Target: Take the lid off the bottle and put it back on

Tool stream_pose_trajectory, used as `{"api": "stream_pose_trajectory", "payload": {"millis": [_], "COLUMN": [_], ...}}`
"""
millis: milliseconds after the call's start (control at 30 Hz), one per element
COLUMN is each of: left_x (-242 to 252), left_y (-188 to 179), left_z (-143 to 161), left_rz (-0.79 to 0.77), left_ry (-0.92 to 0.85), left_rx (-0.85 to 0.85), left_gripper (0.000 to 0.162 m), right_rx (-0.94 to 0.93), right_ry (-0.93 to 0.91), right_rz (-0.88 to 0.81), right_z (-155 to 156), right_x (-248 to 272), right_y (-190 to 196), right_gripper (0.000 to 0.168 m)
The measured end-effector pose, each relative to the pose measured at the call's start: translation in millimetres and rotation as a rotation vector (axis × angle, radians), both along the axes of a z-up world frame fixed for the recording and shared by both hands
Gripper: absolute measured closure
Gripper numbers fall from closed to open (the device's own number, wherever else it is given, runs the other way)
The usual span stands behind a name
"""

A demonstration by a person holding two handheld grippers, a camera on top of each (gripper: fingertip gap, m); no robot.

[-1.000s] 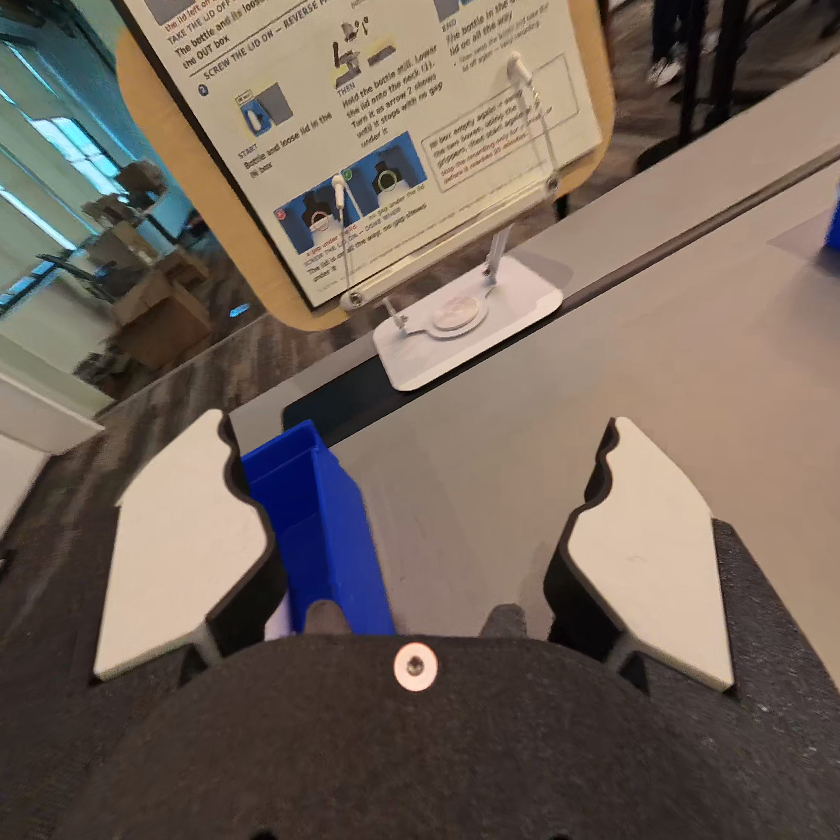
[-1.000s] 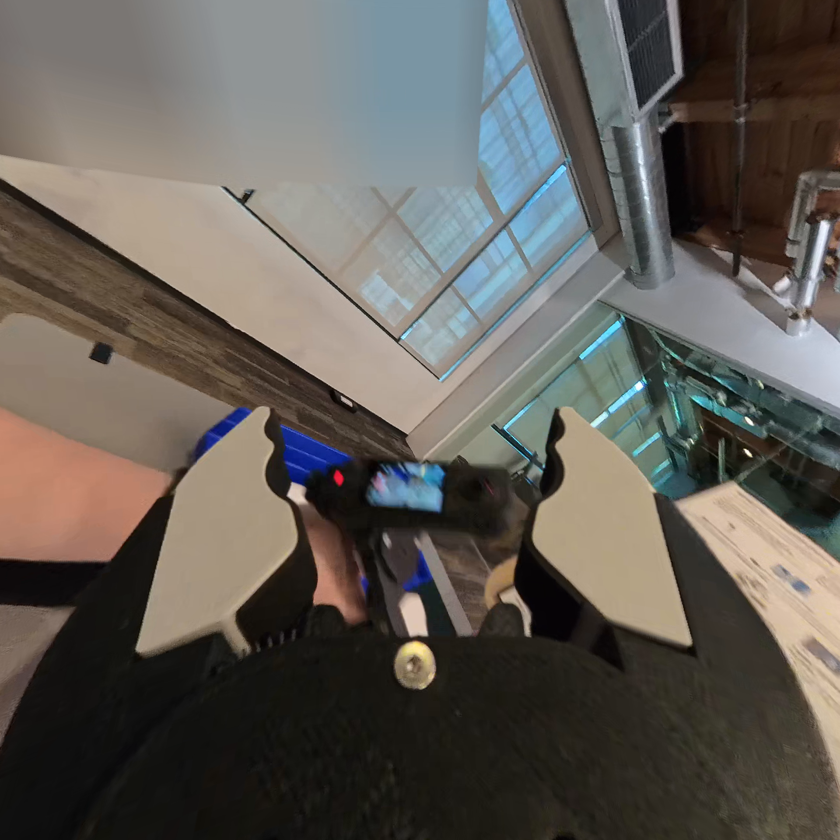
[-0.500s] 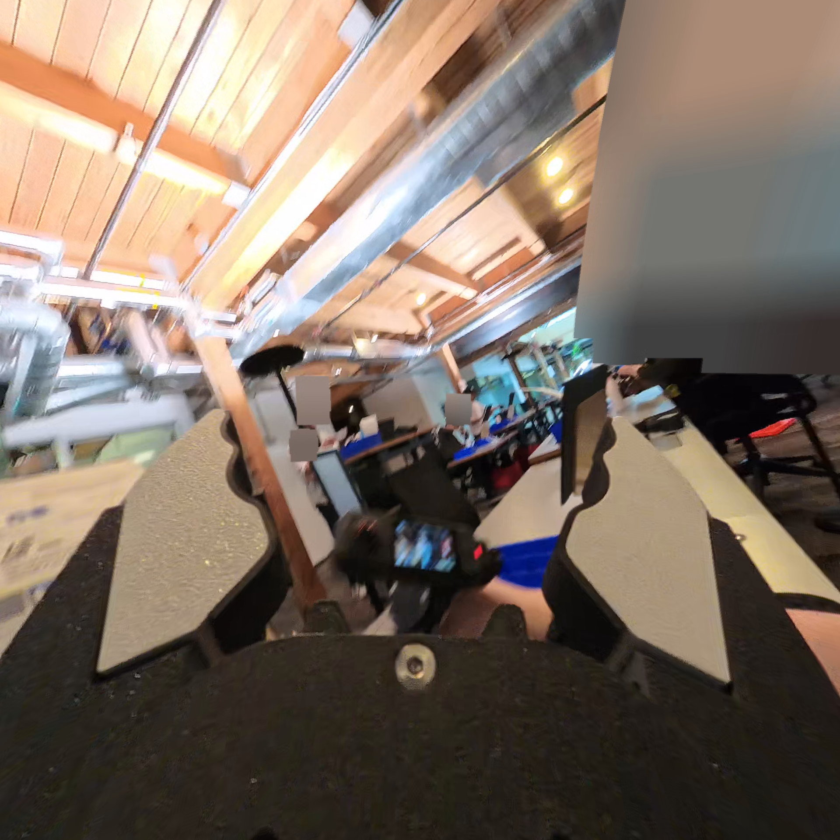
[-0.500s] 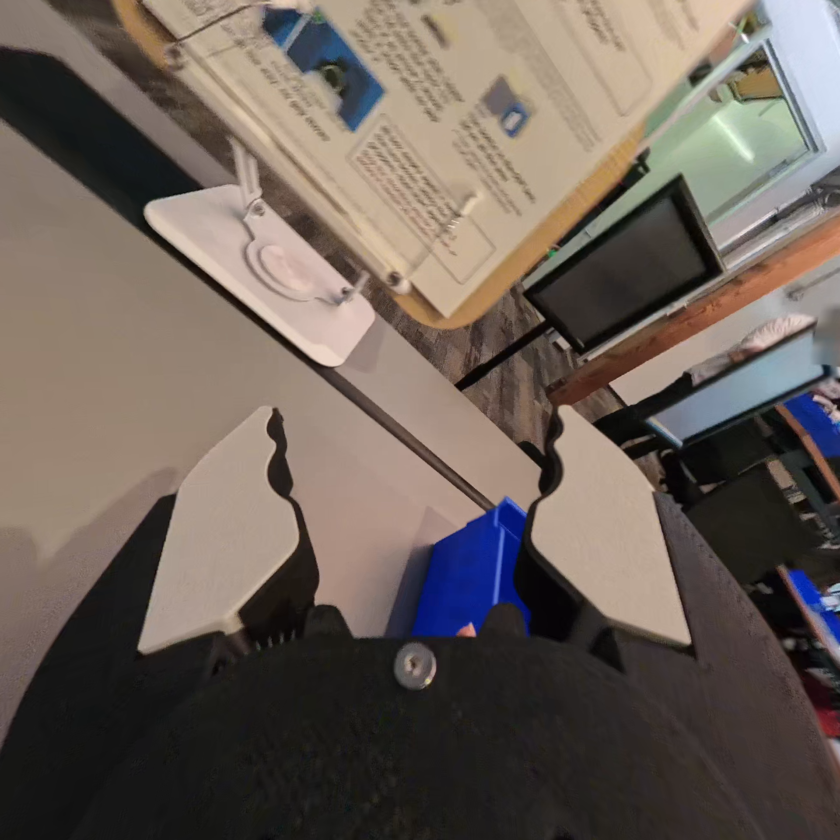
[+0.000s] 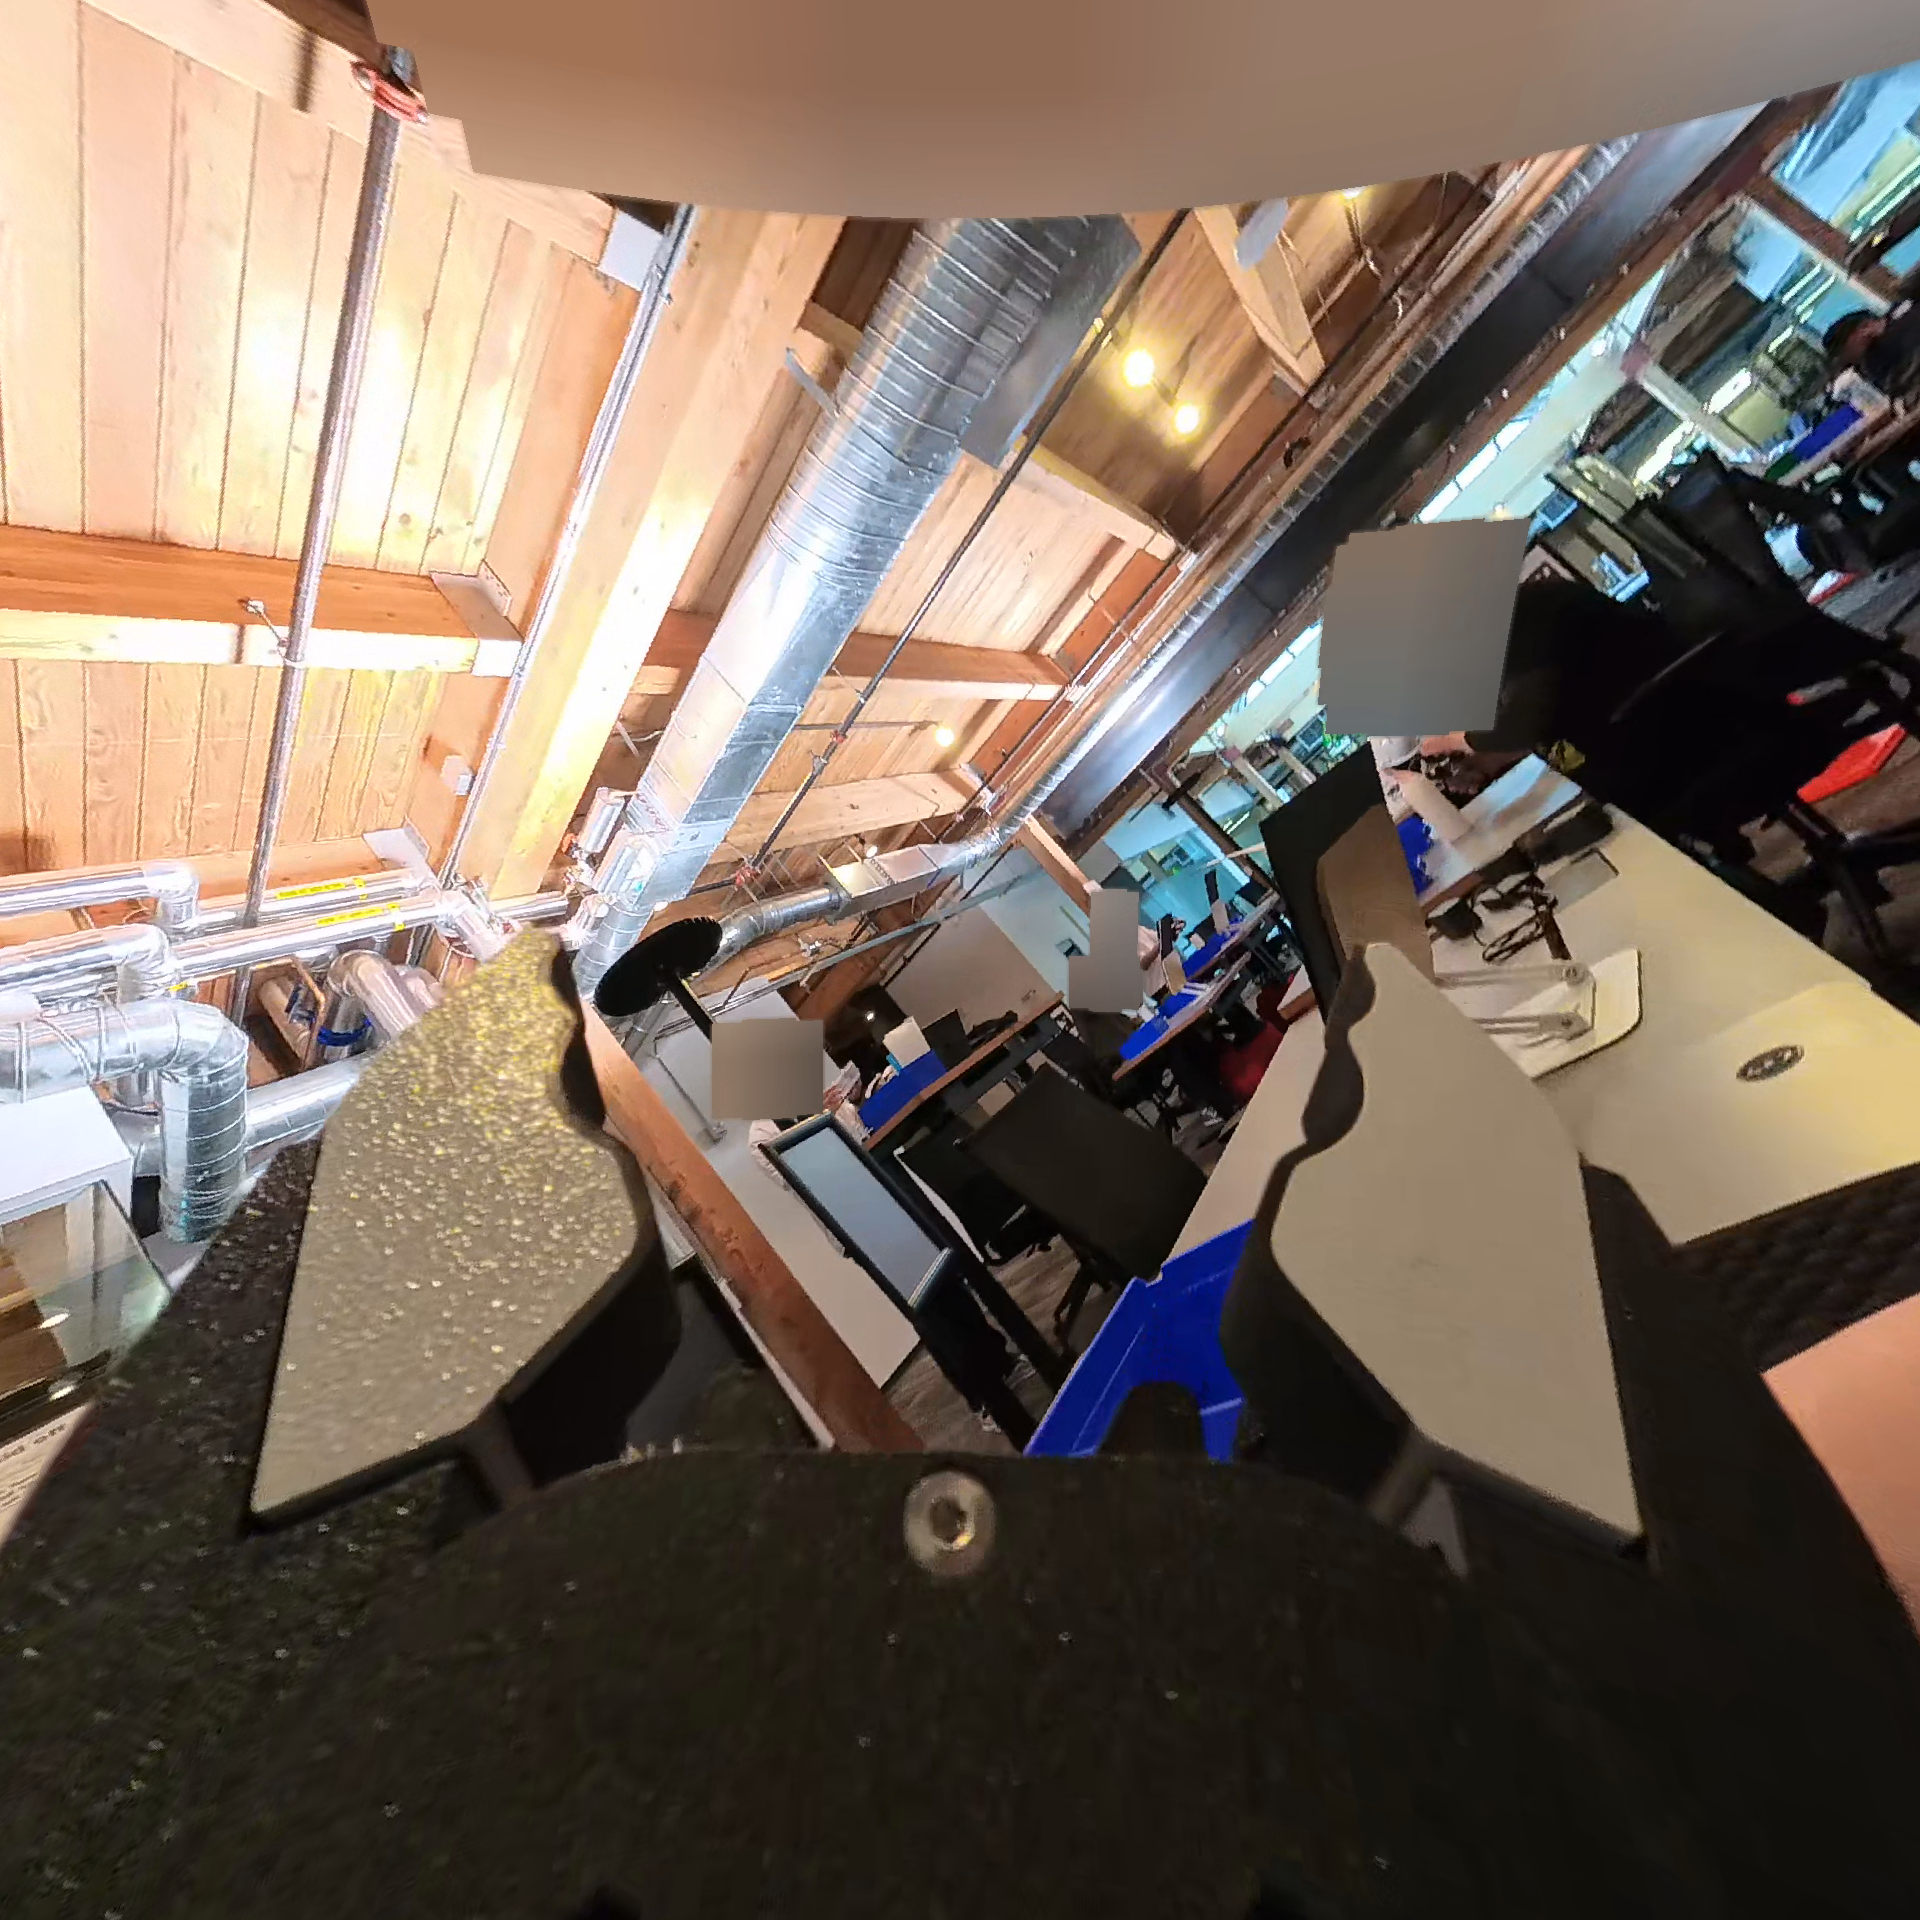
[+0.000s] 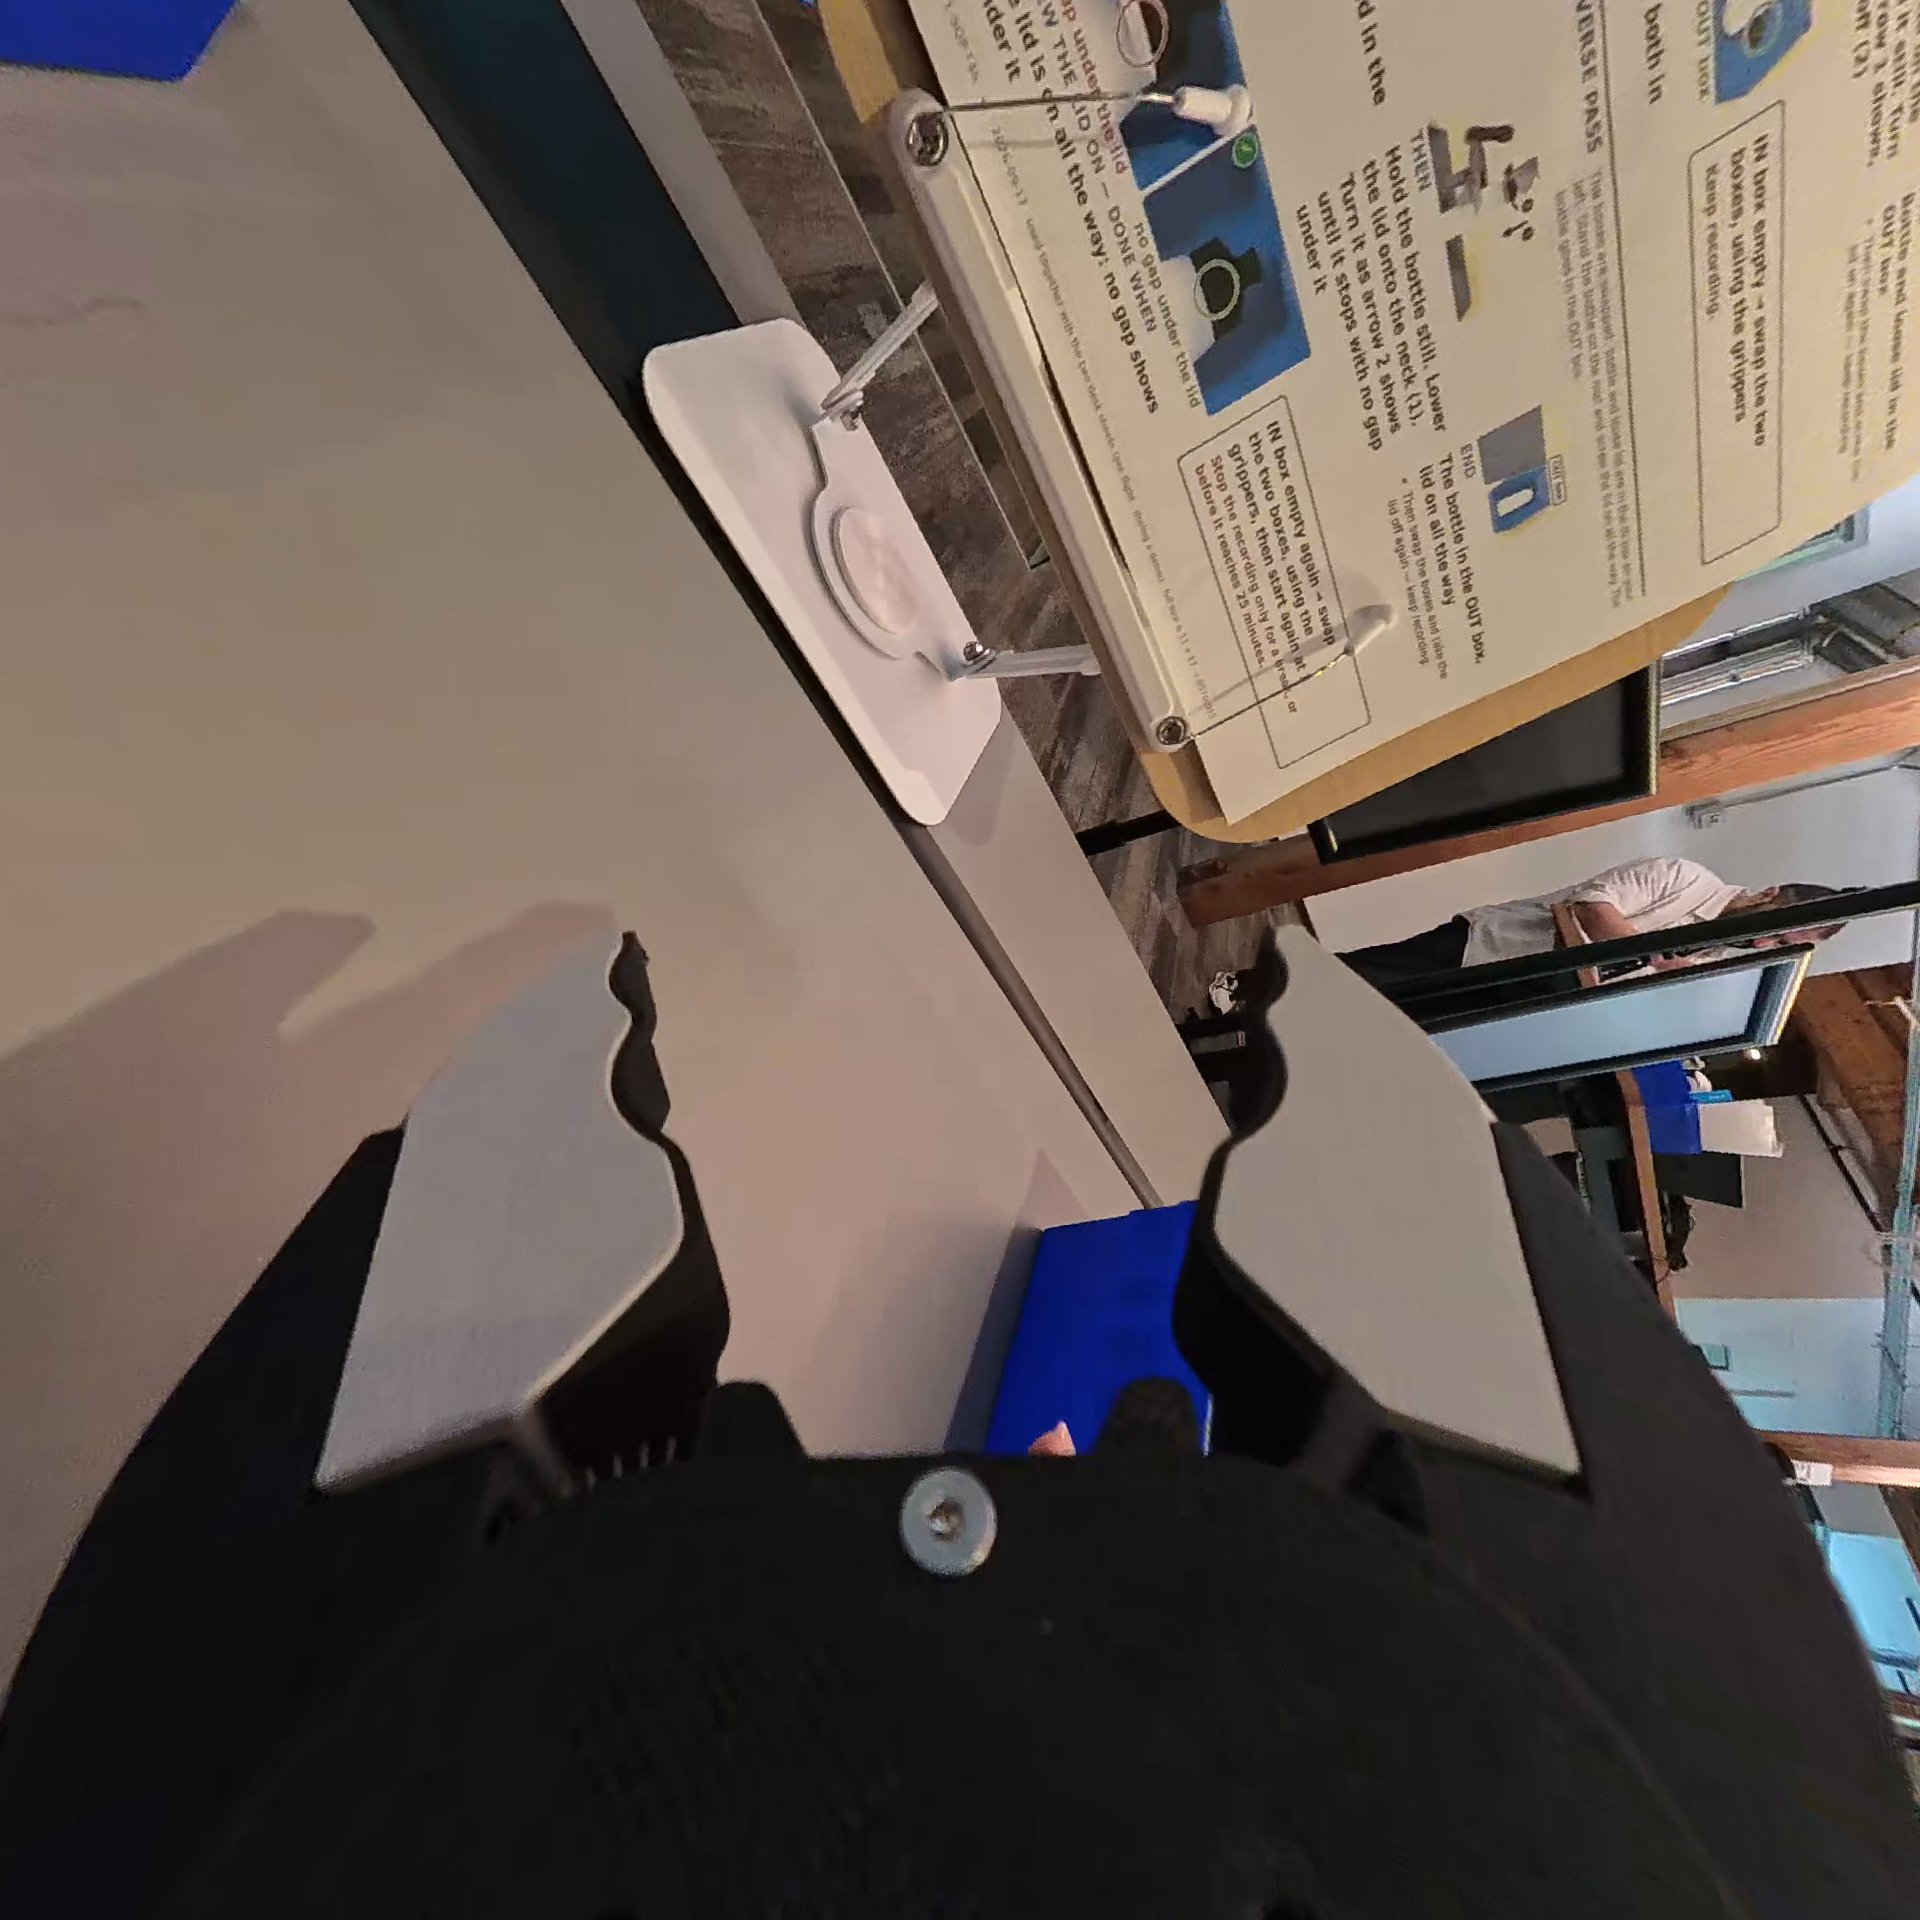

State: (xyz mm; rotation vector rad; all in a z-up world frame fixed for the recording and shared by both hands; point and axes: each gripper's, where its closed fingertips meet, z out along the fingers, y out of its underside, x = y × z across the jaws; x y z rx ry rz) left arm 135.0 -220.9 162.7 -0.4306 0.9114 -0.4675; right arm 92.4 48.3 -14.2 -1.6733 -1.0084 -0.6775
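As no bottle is visible | left gripper (image 5: 956, 1049) aimed ceilingward, fingers wide, empty | right gripper (image 6: 951, 1049) over table (image 6: 312, 623), fingers wide, likely repositioning.

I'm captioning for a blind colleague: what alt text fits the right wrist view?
The open, empty right gripper points across a grey table, tilted sideways. A blue box sits near its base; beyond stand a white stand and an instruction sheet.
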Motion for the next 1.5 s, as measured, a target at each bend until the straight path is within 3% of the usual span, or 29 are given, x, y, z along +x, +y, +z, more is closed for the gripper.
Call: {"api": "stream_pose_trajectory", "payload": {"millis": [600,933,1067,1133,1300,1433,1500], "left_x": [10,-25,-77,-111,-172,-203,-221], "left_y": [25,19,61,99,181,206,210], "left_z": [-17,20,49,53,18,-1,-11], "left_rz": [0.034,0.094,0.266,0.380,0.510,0.576,0.665], "left_ry": [0.054,-0.037,-0.134,-0.161,-0.129,-0.099,-0.035], "left_rx": [-0.063,-0.014,-0.101,-0.240,-0.635,-0.767,-0.816], "left_gripper": [0.029,0.030,0.031,0.032,0.048,0.055,0.057], "right_rx": [-0.021,-0.036,0.020,0.044,0.124,0.236,0.270], "right_ry": [0.023,0.076,0.123,0.176,0.337,0.490,0.543], "right_rz": [0.032,0.034,0.006,-0.014,-0.049,0.035,0.098], "right_z": [0,0,11,17,47,102,134], "right_x": [-8,2,24,40,85,112,128], "right_y": [-6,1,14,22,30,24,17], "right_gripper": [0.059,0.059,0.058,0.058,0.057,0.059,0.068]}}
